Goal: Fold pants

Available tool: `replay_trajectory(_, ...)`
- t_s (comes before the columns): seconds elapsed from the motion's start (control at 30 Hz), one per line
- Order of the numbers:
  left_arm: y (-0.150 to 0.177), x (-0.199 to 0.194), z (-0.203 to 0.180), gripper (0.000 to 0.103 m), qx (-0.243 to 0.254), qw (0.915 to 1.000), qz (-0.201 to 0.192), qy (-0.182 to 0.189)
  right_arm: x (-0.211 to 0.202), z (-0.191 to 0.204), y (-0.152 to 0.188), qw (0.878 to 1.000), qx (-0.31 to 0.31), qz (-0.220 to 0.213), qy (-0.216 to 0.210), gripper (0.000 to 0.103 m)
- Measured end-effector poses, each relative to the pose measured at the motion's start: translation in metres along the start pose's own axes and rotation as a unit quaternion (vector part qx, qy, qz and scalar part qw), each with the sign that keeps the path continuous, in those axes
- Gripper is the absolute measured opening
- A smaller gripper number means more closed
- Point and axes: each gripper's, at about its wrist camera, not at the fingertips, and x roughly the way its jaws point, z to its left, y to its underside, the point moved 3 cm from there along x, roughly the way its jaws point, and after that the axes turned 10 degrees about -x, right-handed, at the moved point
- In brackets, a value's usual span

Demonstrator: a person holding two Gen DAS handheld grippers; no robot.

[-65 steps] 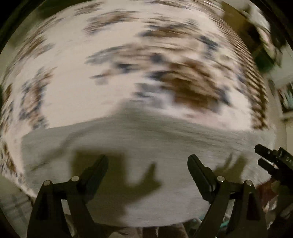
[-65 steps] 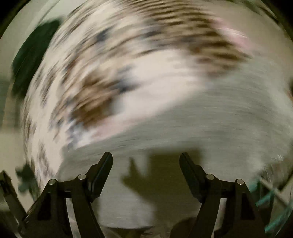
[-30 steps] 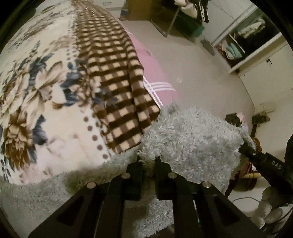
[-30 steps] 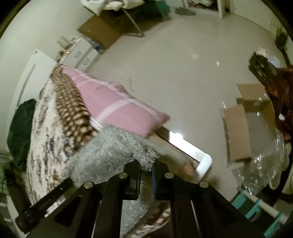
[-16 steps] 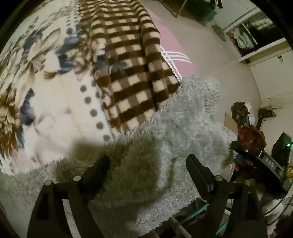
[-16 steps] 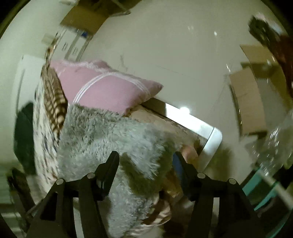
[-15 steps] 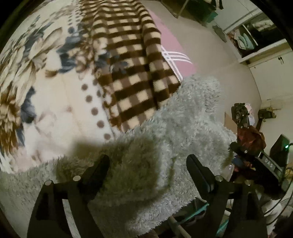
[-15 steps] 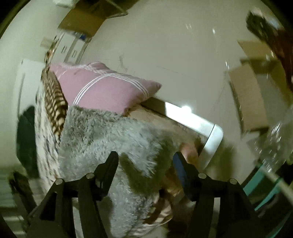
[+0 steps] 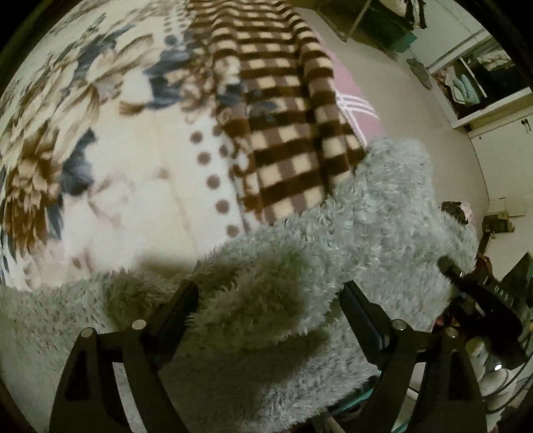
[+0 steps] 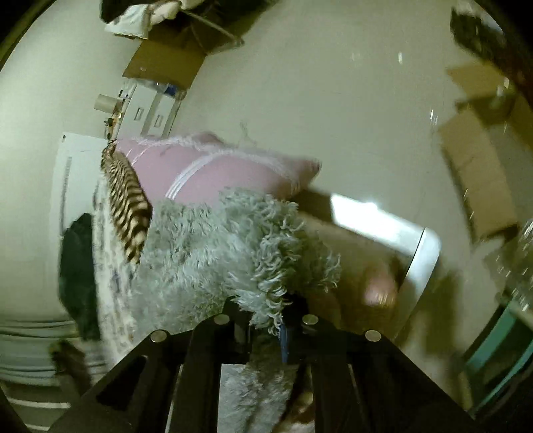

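The fluffy grey pants [image 9: 366, 239] lie across the near edge of a bed, over a floral and brown-checked blanket [image 9: 133, 150]. My left gripper [image 9: 268, 304] is open, its two fingers spread just above the grey pile and holding nothing. In the right wrist view the same grey pants [image 10: 213, 253] bunch up at the bed's corner. My right gripper [image 10: 266, 314] is shut on a fluffy edge of the pants, which sticks up between the fingers. The right gripper's body also shows at the right edge of the left wrist view [image 9: 479, 296].
A pink striped pillow [image 10: 226, 170] lies beyond the pants at the bed's edge. The white bed frame corner [image 10: 416, 253] juts out to the right. Cardboard boxes [image 10: 473, 160] and a rack of clothes [image 10: 160, 16] stand on the pale floor. An open wardrobe [image 9: 476, 76] is at far right.
The right gripper, open over the pants half a second ago, has closed on their fluffy edge. The left gripper released the pants earlier and stays open, shifted only slightly.
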Motion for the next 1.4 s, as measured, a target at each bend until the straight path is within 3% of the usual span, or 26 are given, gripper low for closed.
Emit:
replay_trajectory(0.1,0.005,0.004,0.004,0.086,-0.008,0.9999,0.007,0.0,0.026,-0.02,0.012,0.997,0.04,0.052,-0.037,0.059)
replay_trajectory(0.13,0.005,0.003,0.003,0.086,-0.009,0.9999,0.007,-0.001,0.033,-0.026,0.014,0.996,0.05,0.056,-0.049,0.062)
replay_trajectory(0.3,0.011,0.005,0.011,0.086,-0.036,0.999,0.019,0.021,0.054,-0.036,0.016,0.993,0.054,0.054,-0.09,0.064)
replay_trajectory(0.43,0.016,-0.011,0.026,0.086,-0.07,0.9965,0.021,0.041,0.045,-0.018,-0.002,0.993,0.02,0.013,-0.12,0.049)
replay_trajectory(0.5,0.024,-0.021,0.036,0.086,-0.085,0.9951,0.017,0.047,0.04,-0.008,-0.006,0.99,-0.004,-0.002,-0.138,0.049)
replay_trajectory(0.57,0.032,-0.031,0.046,0.086,-0.107,0.9928,0.008,0.053,0.043,-0.004,-0.009,0.99,-0.012,0.009,-0.142,0.05)
replay_trajectory(0.6,0.036,-0.034,0.051,0.086,-0.121,0.9911,0.008,0.055,0.05,-0.003,-0.01,0.991,-0.02,0.02,-0.131,0.057)
replay_trajectory(0.67,0.044,-0.041,0.058,0.086,-0.141,0.9882,0.001,0.061,0.062,-0.003,-0.011,0.993,-0.028,0.038,-0.109,0.056)
replay_trajectory(0.7,0.048,-0.044,0.061,0.086,-0.145,0.9875,-0.003,0.061,0.065,-0.003,-0.011,0.995,-0.034,0.04,-0.089,0.04)
replay_trajectory(0.73,0.051,-0.048,0.064,0.086,-0.147,0.9874,-0.004,0.057,0.062,-0.004,-0.011,0.996,-0.04,0.03,-0.068,0.014)
replay_trajectory(0.8,0.053,-0.055,0.066,0.086,-0.15,0.9874,-0.015,0.047,0.046,-0.005,-0.013,0.999,-0.039,-0.006,-0.035,0.014)
replay_trajectory(0.9,0.056,-0.056,0.068,0.086,-0.143,0.9889,-0.028,0.025,0.018,-0.005,-0.008,0.998,-0.021,-0.035,-0.037,0.014)
replay_trajectory(0.97,0.058,-0.052,0.074,0.086,-0.15,0.9882,-0.025,0.015,0.019,-0.004,-0.002,0.999,-0.026,-0.011,-0.029,0.025)
replay_trajectory(1.03,0.059,-0.048,0.08,0.086,-0.169,0.9853,-0.015,0.018,0.026,-0.01,0.003,0.999,-0.012,0.036,0.003,0.069)
replay_trajectory(1.1,0.064,-0.052,0.088,0.086,-0.184,0.9827,-0.008,0.022,0.02,-0.011,0.004,0.998,-0.018,0.043,0.037,0.072)
replay_trajectory(1.23,0.068,-0.071,0.101,0.086,-0.206,0.978,-0.015,0.025,-0.013,0.015,-0.002,0.989,-0.086,0.009,0.117,0.072)
replay_trajectory(1.3,0.069,-0.083,0.109,0.086,-0.216,0.9757,-0.031,0.023,-0.023,0.039,-0.009,0.989,-0.1,0.008,0.113,0.072)
replay_trajectory(1.4,0.063,-0.085,0.114,0.086,-0.216,0.9751,-0.047,0.006,-0.012,0.079,-0.021,0.99,-0.108,0.039,0.078,0.072)
